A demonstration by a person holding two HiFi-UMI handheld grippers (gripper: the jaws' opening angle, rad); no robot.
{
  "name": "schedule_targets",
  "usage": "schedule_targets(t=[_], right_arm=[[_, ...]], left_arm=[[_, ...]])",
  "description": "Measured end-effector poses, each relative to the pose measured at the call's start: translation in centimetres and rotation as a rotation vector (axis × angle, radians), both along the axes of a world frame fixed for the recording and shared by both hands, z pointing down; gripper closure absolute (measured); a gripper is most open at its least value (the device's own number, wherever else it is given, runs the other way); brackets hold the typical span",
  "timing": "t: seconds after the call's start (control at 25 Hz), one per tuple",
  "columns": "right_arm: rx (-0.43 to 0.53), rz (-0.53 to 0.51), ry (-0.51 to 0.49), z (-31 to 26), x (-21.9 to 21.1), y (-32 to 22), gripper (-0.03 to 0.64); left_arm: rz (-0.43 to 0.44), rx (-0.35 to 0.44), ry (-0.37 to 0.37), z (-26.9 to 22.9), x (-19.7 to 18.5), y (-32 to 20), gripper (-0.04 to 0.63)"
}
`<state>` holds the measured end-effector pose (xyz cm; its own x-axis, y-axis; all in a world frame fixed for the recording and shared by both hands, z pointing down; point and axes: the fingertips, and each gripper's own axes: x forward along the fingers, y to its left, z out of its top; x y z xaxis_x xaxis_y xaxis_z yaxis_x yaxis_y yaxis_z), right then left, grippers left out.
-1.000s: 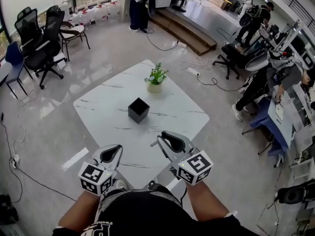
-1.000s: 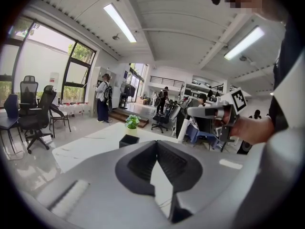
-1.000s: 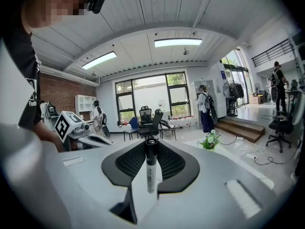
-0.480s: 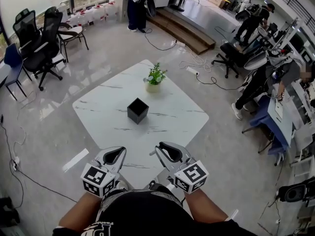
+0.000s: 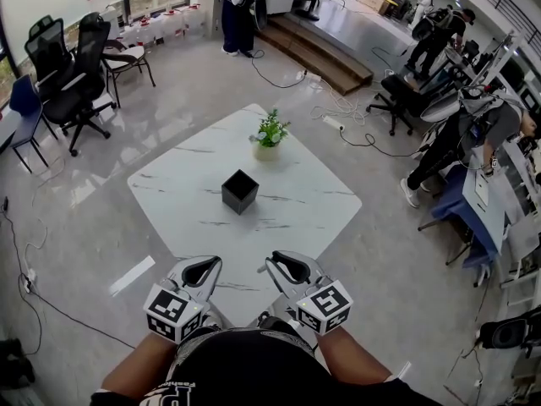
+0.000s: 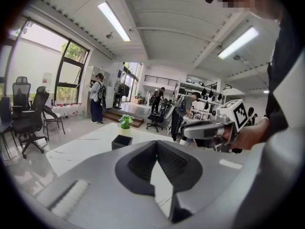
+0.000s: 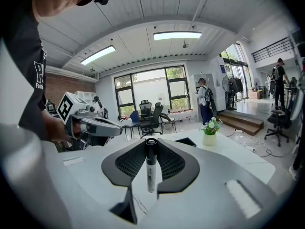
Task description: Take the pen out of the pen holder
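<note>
- The black-capped, white-barrelled marker pen is out of the holder; it stands upright between the jaws of the right gripper, which pinch it just below the cap; in the head view I cannot pick it out.
- The left gripper sits at 9 o'clock of the right one, just beside it; its jaws are pressed together at the tips with nothing between them.
- What has changed over the last second: I have drawn both grippers back toward my body and a little closer together, so they now sit over the table's near corner; the grip on the pen looks no different.
- The square black open-topped pen holder is at 12 o'clock of the grippers, well apart from them, near the middle of the white marble-patterned table; it has not shifted; whether anything is left inside I cannot tell.
- A small green plant in a pale pot stands at 1 o'clock of the holder, on the far side.
- My reading: the pen is clear of the holder, so the extraction is done; what remains, if anything, is to set it down or hold it steady.
</note>
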<state>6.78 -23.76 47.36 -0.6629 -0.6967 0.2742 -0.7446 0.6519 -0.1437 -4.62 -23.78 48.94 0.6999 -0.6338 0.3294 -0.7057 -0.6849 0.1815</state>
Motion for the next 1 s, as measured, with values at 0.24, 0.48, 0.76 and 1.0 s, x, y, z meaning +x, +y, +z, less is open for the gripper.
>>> schedule_targets(t=[0.24,0.48,0.76,1.0], right_arm=[[-0.018,-0.003,0.0,0.72,-0.27,0.26,0.546],[-0.019,-0.004,0.0,0.8,-0.1,0.22,0.546],[-0.016,-0.005,0.003,0.88,0.01,0.0,0.546],[-0.025,0.0,-0.01,0.79,0.13,-0.2,0.546]], left_arm=[[0.0,-0.001,-0.004,0.11,0.04,0.16,0.538],[-0.009,0.003,-0.002,0.07,0.12,-0.07,0.538],[-0.012,0.001,0.0,0.38,0.15,-0.18,0.538],[-0.006,-0.001,-0.004,0.42,0.24,-0.21,0.538]])
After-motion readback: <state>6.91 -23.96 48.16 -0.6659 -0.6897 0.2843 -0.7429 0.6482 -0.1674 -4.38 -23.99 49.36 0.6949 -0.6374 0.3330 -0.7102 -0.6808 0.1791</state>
